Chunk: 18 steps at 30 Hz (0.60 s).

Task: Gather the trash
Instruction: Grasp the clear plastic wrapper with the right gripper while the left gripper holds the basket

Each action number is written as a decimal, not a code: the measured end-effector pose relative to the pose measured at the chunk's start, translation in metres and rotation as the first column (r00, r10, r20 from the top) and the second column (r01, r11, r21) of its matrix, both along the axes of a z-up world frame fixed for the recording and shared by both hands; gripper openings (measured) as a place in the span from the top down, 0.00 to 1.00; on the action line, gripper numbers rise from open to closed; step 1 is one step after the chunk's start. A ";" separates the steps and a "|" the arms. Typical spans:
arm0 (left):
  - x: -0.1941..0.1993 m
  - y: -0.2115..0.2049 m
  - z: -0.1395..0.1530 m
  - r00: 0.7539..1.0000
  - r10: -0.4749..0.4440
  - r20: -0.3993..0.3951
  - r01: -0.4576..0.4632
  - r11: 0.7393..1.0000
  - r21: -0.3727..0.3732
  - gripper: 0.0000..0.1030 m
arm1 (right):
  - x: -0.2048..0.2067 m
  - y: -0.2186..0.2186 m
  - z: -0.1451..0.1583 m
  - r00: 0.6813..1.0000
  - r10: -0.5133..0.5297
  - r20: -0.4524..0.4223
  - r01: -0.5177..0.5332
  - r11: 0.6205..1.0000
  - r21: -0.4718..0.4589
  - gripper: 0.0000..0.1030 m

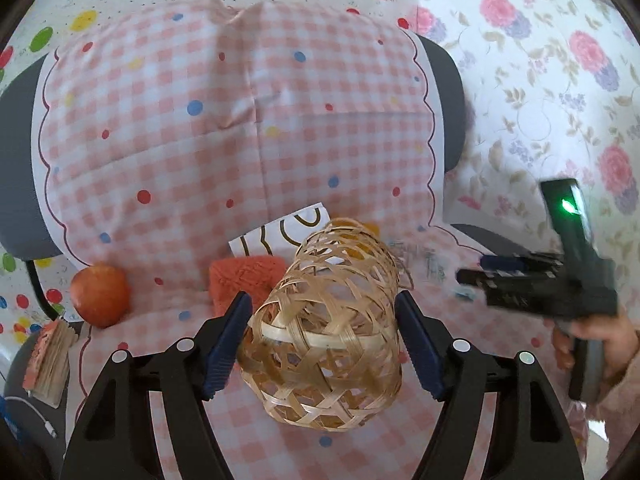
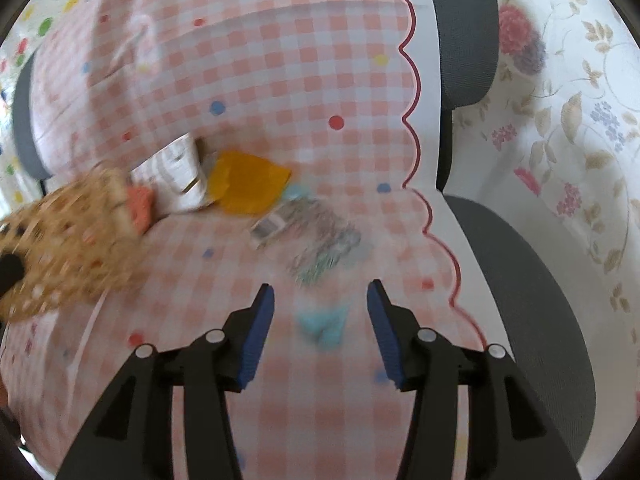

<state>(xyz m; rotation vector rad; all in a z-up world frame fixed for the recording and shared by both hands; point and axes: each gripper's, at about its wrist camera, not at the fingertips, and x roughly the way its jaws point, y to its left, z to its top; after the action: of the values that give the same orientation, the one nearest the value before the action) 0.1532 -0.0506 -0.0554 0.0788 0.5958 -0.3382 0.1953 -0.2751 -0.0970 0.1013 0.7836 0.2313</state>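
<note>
A woven bamboo basket [image 1: 328, 340] lies on its side, its mouth facing away from the camera, and my left gripper [image 1: 323, 296] is shut on it, a blue pad pressing each flank. In the right wrist view the basket [image 2: 68, 240] is blurred at the left. My right gripper [image 2: 320, 284] stands open low over the checked cloth, with a small turquoise scrap [image 2: 322, 326] lying on the cloth between its fingers, untouched. Beyond it lie a clear printed wrapper [image 2: 316, 240], an orange paper [image 2: 248, 186] and a white printed carton [image 2: 172, 176]. The right gripper [image 1: 470, 272] also shows, held by a hand.
A red-orange knitted square [image 1: 244, 280] sits just behind the basket, and a round orange-red fruit [image 1: 100, 294] lies to the left. A worn stack of paper [image 1: 48, 360] rests at the left edge. The pink checked cloth [image 2: 280, 80] covers a grey chair [image 2: 520, 300].
</note>
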 end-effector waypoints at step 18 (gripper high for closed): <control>0.018 -0.004 -0.032 0.984 0.000 -0.177 0.013 0.997 0.074 0.30 | 0.096 -0.021 -0.032 0.986 0.048 -0.162 -0.017 0.982 0.189 0.69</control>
<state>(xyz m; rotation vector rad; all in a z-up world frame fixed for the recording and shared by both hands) 0.1716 -0.0547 -0.0871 0.1233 0.7849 -0.3315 0.2912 -0.2961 -0.1289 0.2888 0.9293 0.3309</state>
